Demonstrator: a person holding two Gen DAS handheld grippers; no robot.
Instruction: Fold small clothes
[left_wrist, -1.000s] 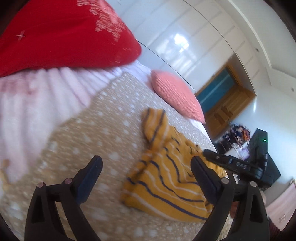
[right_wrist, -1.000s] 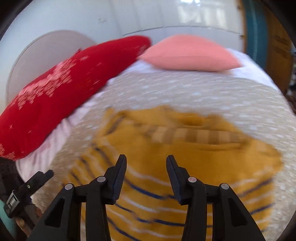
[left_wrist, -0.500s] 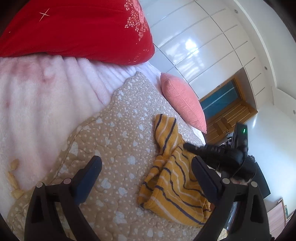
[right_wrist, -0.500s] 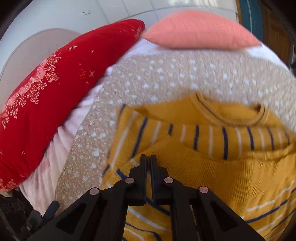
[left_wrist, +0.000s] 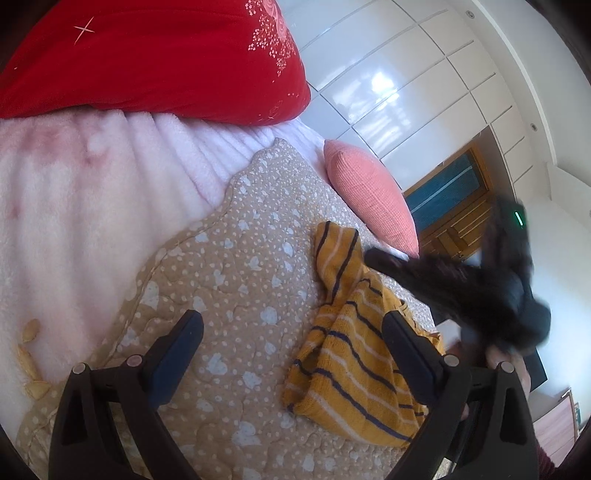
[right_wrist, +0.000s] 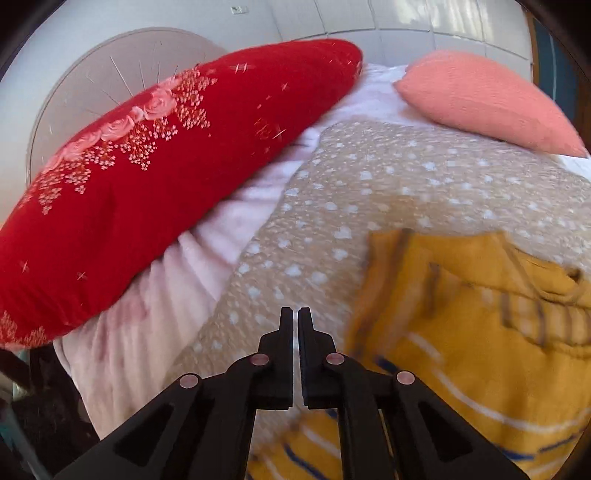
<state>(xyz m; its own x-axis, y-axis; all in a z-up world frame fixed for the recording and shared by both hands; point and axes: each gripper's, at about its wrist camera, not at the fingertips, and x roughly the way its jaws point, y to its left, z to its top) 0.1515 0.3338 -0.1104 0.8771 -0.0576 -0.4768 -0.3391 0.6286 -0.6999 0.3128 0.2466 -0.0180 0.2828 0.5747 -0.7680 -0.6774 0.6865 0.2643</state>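
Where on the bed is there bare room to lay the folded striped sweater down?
The dotted quilt is bare between the yellow striped sweater and the pink fleece blanket. The fleece below the red pillow is free too. It is crowded near the coral cushion, where the right tool crosses the sweater.

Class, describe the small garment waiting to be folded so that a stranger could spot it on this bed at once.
Start at the beige quilted bedspread with white dots covering the bed. On it, below the salmon-pink ribbed cushion, lies a crumpled mustard-yellow knitted sweater. It is the only yellow thing there, crossed by thin navy and white stripes.
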